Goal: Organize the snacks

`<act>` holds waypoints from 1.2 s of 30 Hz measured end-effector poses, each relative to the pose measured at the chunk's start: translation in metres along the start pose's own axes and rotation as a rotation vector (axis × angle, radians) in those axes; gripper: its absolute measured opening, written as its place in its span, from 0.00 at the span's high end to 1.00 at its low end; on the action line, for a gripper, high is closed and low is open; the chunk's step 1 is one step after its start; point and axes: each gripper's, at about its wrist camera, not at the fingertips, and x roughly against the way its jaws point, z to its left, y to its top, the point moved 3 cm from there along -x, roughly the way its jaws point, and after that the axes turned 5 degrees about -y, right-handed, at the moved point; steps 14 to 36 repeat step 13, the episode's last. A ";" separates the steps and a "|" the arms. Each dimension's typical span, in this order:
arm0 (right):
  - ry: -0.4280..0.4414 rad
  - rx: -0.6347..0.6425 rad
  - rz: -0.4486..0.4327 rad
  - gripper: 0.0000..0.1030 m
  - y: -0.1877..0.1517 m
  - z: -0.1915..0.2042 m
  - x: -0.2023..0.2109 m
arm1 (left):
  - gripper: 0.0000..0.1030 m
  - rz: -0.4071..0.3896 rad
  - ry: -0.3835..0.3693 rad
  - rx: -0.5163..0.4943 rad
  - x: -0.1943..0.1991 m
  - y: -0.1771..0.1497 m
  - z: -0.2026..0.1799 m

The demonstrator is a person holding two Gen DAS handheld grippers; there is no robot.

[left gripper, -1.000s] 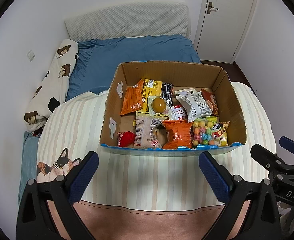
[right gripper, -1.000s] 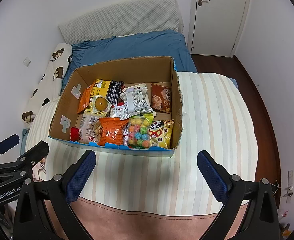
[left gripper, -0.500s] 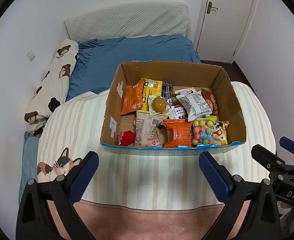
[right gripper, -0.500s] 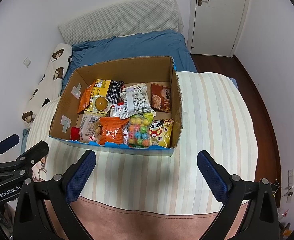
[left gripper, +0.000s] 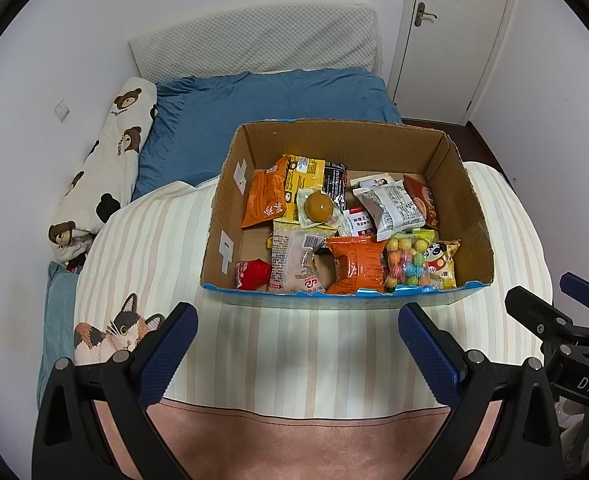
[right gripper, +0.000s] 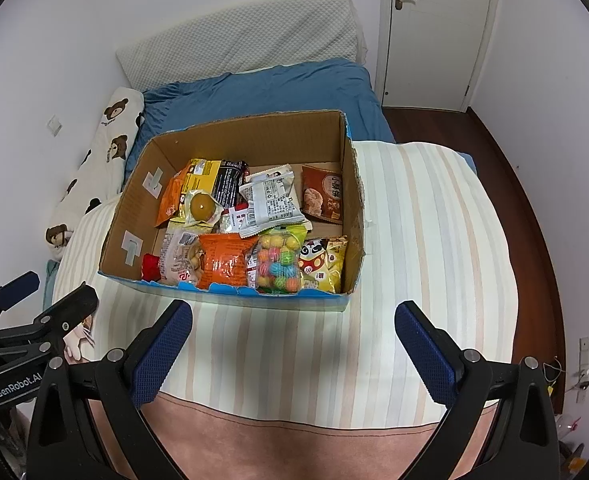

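Observation:
An open cardboard box (left gripper: 470,208) stands on a striped blanket, also in the right wrist view (right gripper: 352,184). It holds several snack packets: an orange bag (left gripper: 356,266), a bag of coloured candy balls (left gripper: 406,264) (right gripper: 278,262), a round yellow cake (left gripper: 319,206), a white packet (left gripper: 394,208). My left gripper (left gripper: 296,354) is open and empty, held over the blanket in front of the box. My right gripper (right gripper: 292,352) is open and empty, in front of the box's right half.
The striped blanket (right gripper: 434,240) has room right of the box. A blue sheet (left gripper: 262,100), a bear-print pillow (left gripper: 106,164) and a white pillow (left gripper: 254,40) lie behind. A door (right gripper: 434,32) stands at the back right. A cat print (left gripper: 114,332) lies at left.

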 end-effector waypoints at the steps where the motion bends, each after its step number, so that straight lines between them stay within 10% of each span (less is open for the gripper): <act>1: 0.000 0.000 0.001 0.00 0.000 0.000 0.000 | 0.00 0.000 -0.001 0.001 0.000 0.000 0.000; 36: 0.001 -0.003 0.003 0.00 -0.001 0.000 0.000 | 0.00 -0.004 -0.004 -0.001 0.000 -0.002 0.001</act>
